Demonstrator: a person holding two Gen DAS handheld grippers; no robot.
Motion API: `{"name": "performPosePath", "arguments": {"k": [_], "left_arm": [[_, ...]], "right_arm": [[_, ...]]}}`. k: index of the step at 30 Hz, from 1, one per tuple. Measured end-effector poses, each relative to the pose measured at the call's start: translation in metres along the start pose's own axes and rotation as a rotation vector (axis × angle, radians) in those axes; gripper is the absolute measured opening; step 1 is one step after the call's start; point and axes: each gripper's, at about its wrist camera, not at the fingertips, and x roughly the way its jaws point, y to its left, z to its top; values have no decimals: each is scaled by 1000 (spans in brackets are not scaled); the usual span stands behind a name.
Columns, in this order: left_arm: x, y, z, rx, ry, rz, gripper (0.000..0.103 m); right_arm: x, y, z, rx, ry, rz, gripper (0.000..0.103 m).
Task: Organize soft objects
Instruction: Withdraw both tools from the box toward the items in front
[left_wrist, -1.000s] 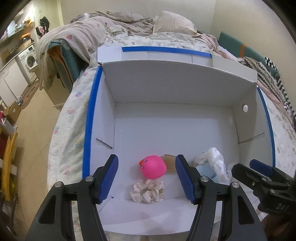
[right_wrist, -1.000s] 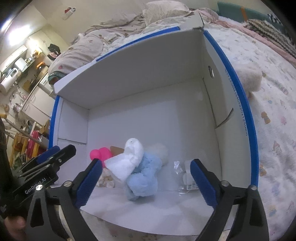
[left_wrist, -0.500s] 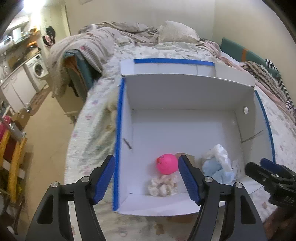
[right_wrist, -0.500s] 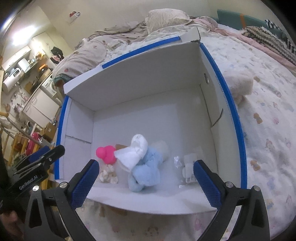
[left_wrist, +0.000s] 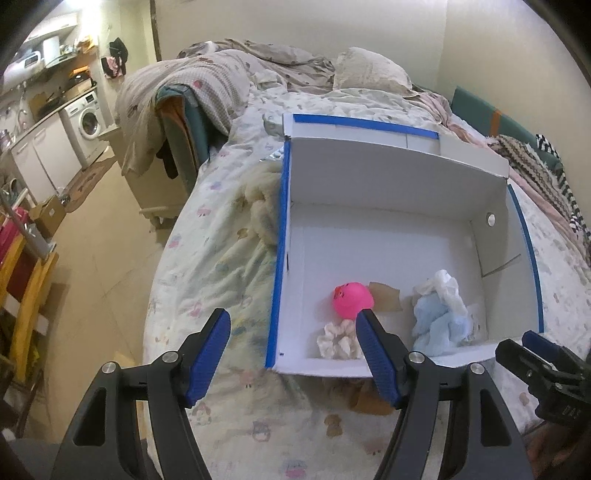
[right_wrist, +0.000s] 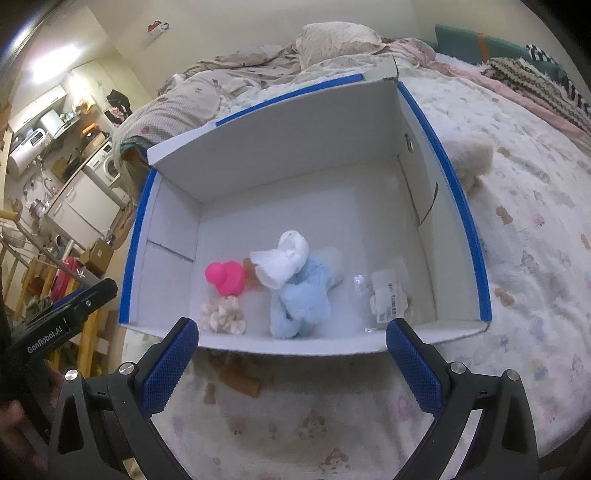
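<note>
A white cardboard box with blue-taped rims (left_wrist: 280, 236) (right_wrist: 458, 192) lies open on the bed. Inside, near the front wall, are a pink squishy toy (left_wrist: 352, 300) (right_wrist: 226, 277), a cream scrunchie (left_wrist: 338, 339) (right_wrist: 221, 314), a light blue and white plush bundle (left_wrist: 437, 314) (right_wrist: 295, 291) and a clear plastic packet (right_wrist: 388, 293). My left gripper (left_wrist: 295, 356) is open and empty, held above the box's front left corner. My right gripper (right_wrist: 291, 363) is open and empty, in front of the box's front wall.
A cream fluffy plush lies on the bed left of the box (left_wrist: 260, 206); another lies right of it (right_wrist: 471, 155). A brown cardboard scrap (right_wrist: 240, 380) lies before the box. Piled bedding and a pillow (left_wrist: 369, 70) sit behind. The bed's edge and floor (left_wrist: 103, 258) are to the left.
Both grippers have pulled back and up out of the box. My left gripper has also shifted left, so the bed's left side and the floor show. The objects in the box have not moved.
</note>
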Motion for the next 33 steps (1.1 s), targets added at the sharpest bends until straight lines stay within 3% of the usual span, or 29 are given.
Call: {"name": "performPosePath", "arguments": {"k": [18,33], "left_arm": [[7,44,-36,-83,118,29,68],[26,64,-36,-175,205,96,68]], "right_arm": [[14,17,-28,-14,82,18,103],[58,26,-44,-24,236,41,103]]}}
